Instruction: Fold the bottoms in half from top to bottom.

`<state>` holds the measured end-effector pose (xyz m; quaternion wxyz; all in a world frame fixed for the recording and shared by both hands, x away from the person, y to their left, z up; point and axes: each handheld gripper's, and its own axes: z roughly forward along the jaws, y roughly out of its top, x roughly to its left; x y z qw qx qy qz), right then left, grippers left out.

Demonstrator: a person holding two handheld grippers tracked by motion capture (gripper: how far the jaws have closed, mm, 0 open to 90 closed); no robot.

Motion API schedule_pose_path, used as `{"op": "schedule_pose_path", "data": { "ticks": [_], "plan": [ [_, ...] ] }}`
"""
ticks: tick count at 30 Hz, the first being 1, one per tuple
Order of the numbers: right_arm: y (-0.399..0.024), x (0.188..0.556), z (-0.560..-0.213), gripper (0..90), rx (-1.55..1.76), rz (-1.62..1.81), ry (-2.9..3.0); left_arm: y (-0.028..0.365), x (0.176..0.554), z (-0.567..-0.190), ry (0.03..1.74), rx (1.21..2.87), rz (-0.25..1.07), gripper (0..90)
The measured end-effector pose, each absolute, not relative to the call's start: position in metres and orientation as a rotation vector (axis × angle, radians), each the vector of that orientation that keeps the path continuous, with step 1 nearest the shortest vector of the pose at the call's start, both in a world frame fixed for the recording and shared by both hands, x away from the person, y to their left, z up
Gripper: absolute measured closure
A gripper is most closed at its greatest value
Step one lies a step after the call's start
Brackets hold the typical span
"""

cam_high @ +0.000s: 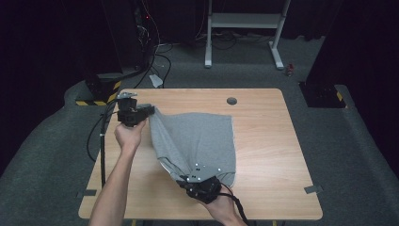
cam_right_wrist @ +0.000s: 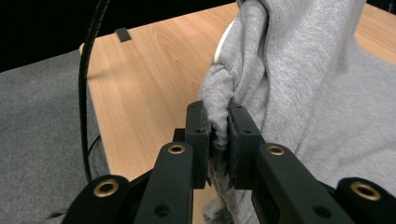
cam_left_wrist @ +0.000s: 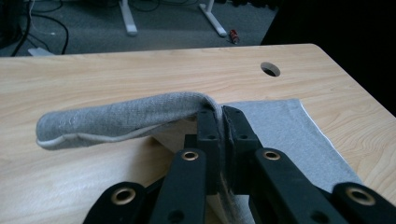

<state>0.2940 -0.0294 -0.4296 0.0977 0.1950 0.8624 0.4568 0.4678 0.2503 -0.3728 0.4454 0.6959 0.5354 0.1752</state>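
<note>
A grey cloth garment (cam_high: 197, 141) lies across the middle of the wooden table (cam_high: 263, 141), lifted along its left side. My left gripper (cam_high: 149, 110) is shut on the cloth's far left corner and holds it off the table; in the left gripper view the grey cloth (cam_left_wrist: 126, 116) droops leftward from the closed left gripper (cam_left_wrist: 219, 116). My right gripper (cam_high: 182, 179) is shut on the near edge of the cloth. A bunched fold of the grey cloth (cam_right_wrist: 280, 70) is pinched in the right gripper (cam_right_wrist: 218, 126), and the fabric rises above it.
A round cable hole (cam_high: 231, 100) sits in the table's far side. Black cables (cam_high: 101, 141) hang off the table's left edge. A white desk frame (cam_high: 244, 28) and a black-and-yellow stand base (cam_high: 96, 92) stand on the grey floor beyond the table.
</note>
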Motion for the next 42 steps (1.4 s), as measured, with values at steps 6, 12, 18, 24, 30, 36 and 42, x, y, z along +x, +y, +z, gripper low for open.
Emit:
{"op": "schedule_pose_path", "data": {
  "ticks": [6, 12, 18, 24, 30, 36, 42],
  "plan": [
    [-0.039, 0.293, -0.434, 80.7, 0.61, 1.374, 2.519, 0.234, 0.473, -0.369, 1.292, 1.743, 0.438, 86.0],
    [-0.047, 0.292, -0.436, 80.7, 0.628, 1.376, 2.494, 0.222, 0.476, -0.365, 1.26, 1.757, 0.443, 86.0],
    [-0.056, 0.29, -0.436, 80.6, 0.637, 1.371, 2.456, 0.207, 0.48, -0.36, 1.227, 1.763, 0.432, 85.9],
    [-0.066, 0.292, -0.441, 80.6, 0.691, 1.379, 2.431, 0.193, 0.484, -0.358, 1.202, 1.786, 0.43, 85.9],
    [-0.073, 0.29, -0.443, 80.6, 0.711, 1.37, 2.413, 0.182, 0.486, -0.36, 1.184, 1.781, 0.427, 85.9],
    [-0.08, 0.288, -0.447, 80.5, 0.746, 1.383, 2.387, 0.172, 0.489, -0.361, 1.167, 1.792, 0.42, 85.9],
    [-0.088, 0.286, -0.452, 80.4, 0.781, 1.38, 2.373, 0.16, 0.49, -0.364, 1.15, 1.802, 0.421, 85.9]
  ]
}}
